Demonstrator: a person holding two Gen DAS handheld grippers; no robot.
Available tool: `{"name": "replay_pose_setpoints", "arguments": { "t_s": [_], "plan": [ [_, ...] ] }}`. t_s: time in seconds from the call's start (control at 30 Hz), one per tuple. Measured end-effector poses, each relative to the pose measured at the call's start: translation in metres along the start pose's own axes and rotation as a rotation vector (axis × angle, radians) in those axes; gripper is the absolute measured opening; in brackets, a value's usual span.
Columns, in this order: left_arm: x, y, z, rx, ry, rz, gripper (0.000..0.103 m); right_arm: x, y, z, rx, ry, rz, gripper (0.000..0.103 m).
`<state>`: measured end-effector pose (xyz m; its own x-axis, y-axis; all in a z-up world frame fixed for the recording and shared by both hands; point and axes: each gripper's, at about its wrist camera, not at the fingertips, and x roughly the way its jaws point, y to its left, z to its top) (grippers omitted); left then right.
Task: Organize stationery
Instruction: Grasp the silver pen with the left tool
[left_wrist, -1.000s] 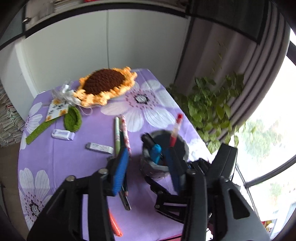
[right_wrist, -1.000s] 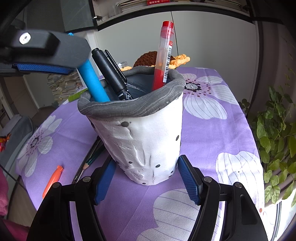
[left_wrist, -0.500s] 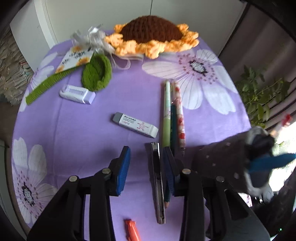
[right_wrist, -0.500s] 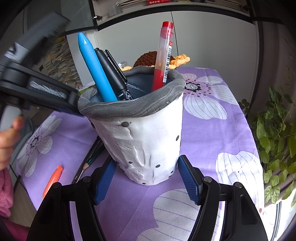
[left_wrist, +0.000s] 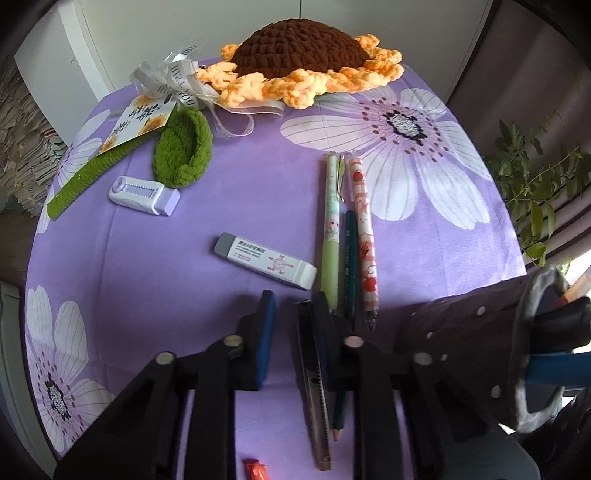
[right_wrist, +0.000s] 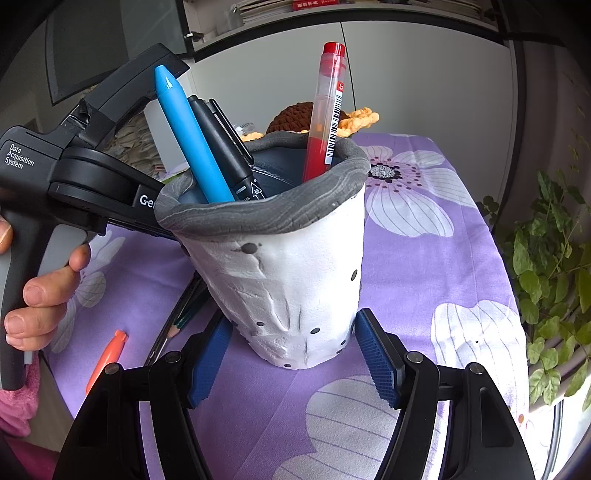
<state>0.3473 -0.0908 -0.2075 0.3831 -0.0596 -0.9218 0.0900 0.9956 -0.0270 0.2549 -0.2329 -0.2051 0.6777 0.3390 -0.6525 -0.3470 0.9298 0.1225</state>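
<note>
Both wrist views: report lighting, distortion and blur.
Left wrist view: the pen holder is backlit and dark, its far edge smeared; the fisheye bows the tablecloth. Right wrist view: the same pen holder is sharp and evenly lit; the cabinet curves.

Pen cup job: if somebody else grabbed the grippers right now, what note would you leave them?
Left hand-held gripper: jaws closing, with the knife between them, not yet pinched.
Right hand-held gripper: shut on the cup, which stands upright on the cloth.
Done: blue marker, black pen and red pen are in the cup.
Left: knife, green pen, pencil, pink pen, eraser, correction tape and orange pen all lie on the cloth.
</note>
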Motion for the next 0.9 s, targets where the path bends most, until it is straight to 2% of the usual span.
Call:
{"name": "replay_pose_setpoints", "arguments": {
  "t_s": [0.17,0.4,0.7,0.8,0.9],
  "plan": [
    [0.000,0.010,-0.004,-0.016,0.020,-0.005,0.015,0.000,0.000,0.000,0.000,0.000,0.000,0.070],
    [0.003,0.002,-0.006,-0.020,0.035,-0.005,0.015,0.000,-0.001,0.000,0.000,0.000,0.000,0.070],
    [-0.010,0.003,-0.007,-0.021,0.007,-0.032,0.009,0.000,0.000,0.000,0.001,0.000,0.001,0.070],
    [-0.018,0.001,-0.007,-0.001,-0.018,-0.024,0.009,0.000,-0.001,0.000,0.001,0.000,0.001,0.070],
    [-0.011,-0.006,-0.009,0.045,0.022,-0.025,0.010,0.000,-0.001,0.000,0.001,0.000,0.001,0.070]
  ]
}}
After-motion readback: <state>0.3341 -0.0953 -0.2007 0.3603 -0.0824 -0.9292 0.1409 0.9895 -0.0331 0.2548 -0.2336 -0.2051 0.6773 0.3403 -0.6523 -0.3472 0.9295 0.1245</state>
